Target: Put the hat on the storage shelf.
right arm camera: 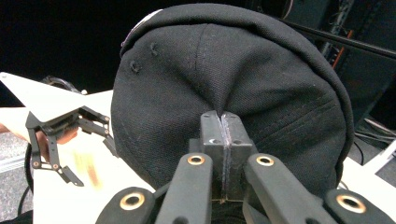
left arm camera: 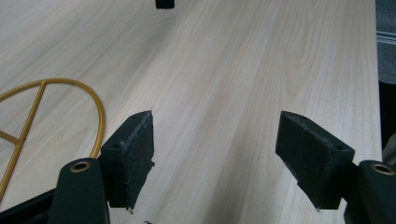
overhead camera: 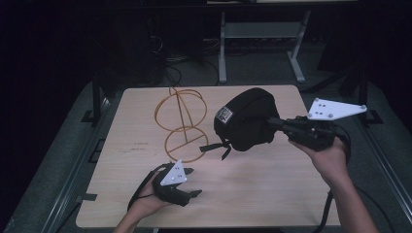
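Cap (overhead camera: 248, 119) label: illegible; no txt.

Matt black cloth cap (right arm camera: 233, 79), pale wood table (overhead camera: 272, 184)

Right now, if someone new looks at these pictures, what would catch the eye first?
First the black cap, held up above the far right part of the table: the right gripper is shut on a pinch of its cloth. Next the gold wire stand, made of rings, standing on the table left of the cap. The left gripper is open over bare wood near the front edge.
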A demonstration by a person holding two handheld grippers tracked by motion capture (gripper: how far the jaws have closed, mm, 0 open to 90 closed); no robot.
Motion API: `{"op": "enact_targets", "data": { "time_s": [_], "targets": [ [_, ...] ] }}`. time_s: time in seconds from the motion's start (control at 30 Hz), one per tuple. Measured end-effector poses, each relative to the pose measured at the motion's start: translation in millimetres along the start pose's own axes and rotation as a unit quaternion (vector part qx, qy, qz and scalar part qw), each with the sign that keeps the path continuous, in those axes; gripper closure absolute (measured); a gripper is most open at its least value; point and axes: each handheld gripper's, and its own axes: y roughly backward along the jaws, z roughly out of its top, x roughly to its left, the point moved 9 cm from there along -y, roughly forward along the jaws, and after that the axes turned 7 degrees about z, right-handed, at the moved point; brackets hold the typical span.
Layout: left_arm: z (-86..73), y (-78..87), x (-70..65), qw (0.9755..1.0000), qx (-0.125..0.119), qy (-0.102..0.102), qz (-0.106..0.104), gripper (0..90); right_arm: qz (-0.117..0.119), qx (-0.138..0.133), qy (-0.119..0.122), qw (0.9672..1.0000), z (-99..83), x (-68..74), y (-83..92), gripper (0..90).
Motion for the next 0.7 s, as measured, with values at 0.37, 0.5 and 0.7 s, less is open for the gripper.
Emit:
{"op": "enact_targets", "data": {
  "time_s": [0.37, 0.5, 0.7],
  "targets": [
    [0.1, -0.1, 0.8, 1.0, -0.003, 0.003, -0.004, 27.5, 0.027, 0.019, 0.027, 0.9991, 43.3, 6.3, -25.5, 89.8],
    [0.8, 0.1, 2.0, 0.9999, -0.004, 0.011, -0.006, 27.5, 0.041, 0.024, 0.04, 0.9981, 58.2, 7.7, -36.7, 89.8],
    [0.7, -1.3, 0.0, 0.9999, -0.004, 0.01, -0.009, 27.5, 0.069, 0.034, 0.044, 0.996, 79.3, 8.7, -62.8, 89.7]
  ]
}}
